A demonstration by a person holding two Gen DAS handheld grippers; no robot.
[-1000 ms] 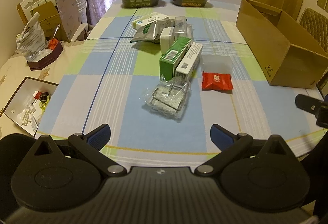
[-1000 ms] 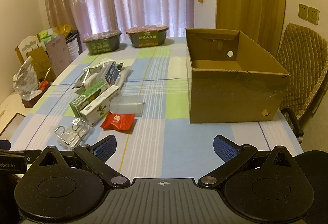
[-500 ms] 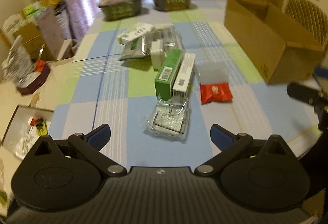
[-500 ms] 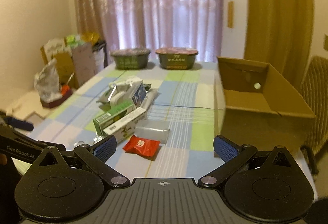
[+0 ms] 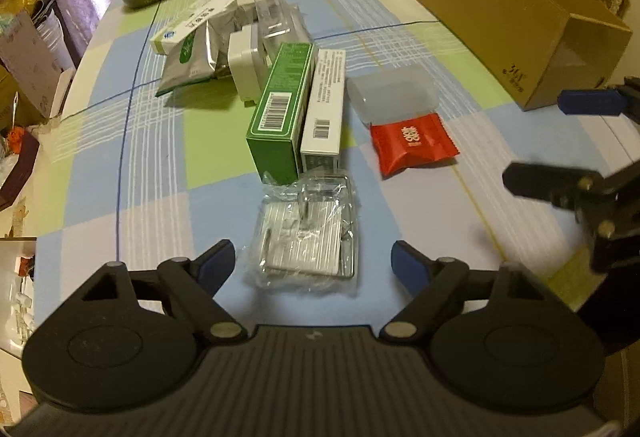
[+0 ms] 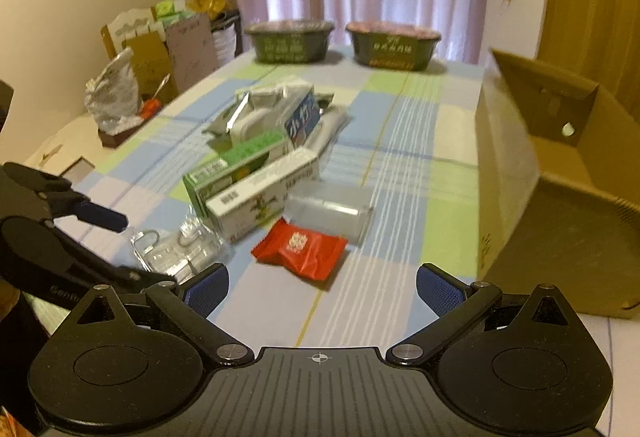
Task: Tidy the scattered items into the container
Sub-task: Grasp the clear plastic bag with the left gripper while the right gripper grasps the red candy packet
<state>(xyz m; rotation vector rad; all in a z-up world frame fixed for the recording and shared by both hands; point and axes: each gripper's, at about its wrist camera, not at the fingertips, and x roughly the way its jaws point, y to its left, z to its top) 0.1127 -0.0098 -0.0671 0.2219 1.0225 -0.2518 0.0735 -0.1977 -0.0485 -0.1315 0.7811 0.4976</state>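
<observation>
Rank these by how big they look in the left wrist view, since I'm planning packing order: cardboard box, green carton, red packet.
1. cardboard box, clearly largest.
2. green carton.
3. red packet, though it looks close to the carton.

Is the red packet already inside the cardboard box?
No. The red packet lies on the tablecloth, apart from the cardboard box.

The left gripper (image 5: 313, 264) hangs with fingers wide apart above a clear plastic packet of metal hooks (image 5: 306, 235). Behind it lie a green box (image 5: 280, 109), a white box (image 5: 325, 105) and a red sachet (image 5: 412, 143). The cardboard box (image 5: 496, 9) stands at right.
</observation>
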